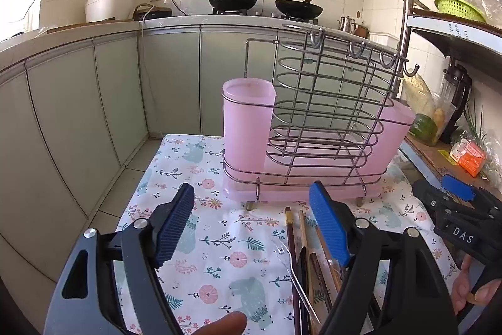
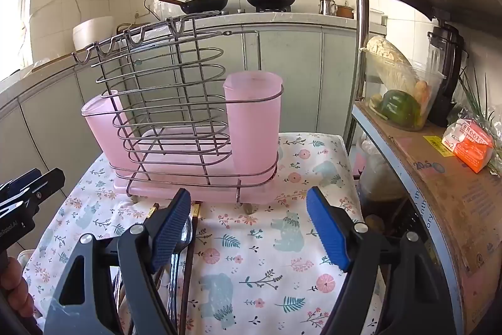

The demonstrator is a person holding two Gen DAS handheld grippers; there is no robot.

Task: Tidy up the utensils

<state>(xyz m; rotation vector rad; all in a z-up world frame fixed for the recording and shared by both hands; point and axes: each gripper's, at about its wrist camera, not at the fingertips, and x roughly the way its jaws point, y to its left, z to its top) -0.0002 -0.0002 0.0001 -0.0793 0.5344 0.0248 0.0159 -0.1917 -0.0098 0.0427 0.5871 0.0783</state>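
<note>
A wire utensil rack (image 1: 326, 102) with pink cups (image 1: 248, 121) and a pink drip tray stands on the floral cloth; it also shows in the right wrist view (image 2: 169, 102). Loose utensils lie in front of it: chopsticks (image 1: 290, 237), a fork (image 1: 298, 278), and in the right wrist view chopsticks (image 2: 193, 228) and a spoon (image 2: 183, 237). My left gripper (image 1: 251, 228) is open and empty above the cloth, left of the utensils. My right gripper (image 2: 249, 228) is open and empty, right of them; it also shows at the right edge of the left wrist view (image 1: 455, 209).
The table with the floral cloth (image 1: 219, 256) is small. A metal shelf (image 2: 423, 153) with vegetables, a blender and a carton stands close on the right. Kitchen cabinets and a counter with woks (image 1: 233, 0) lie behind.
</note>
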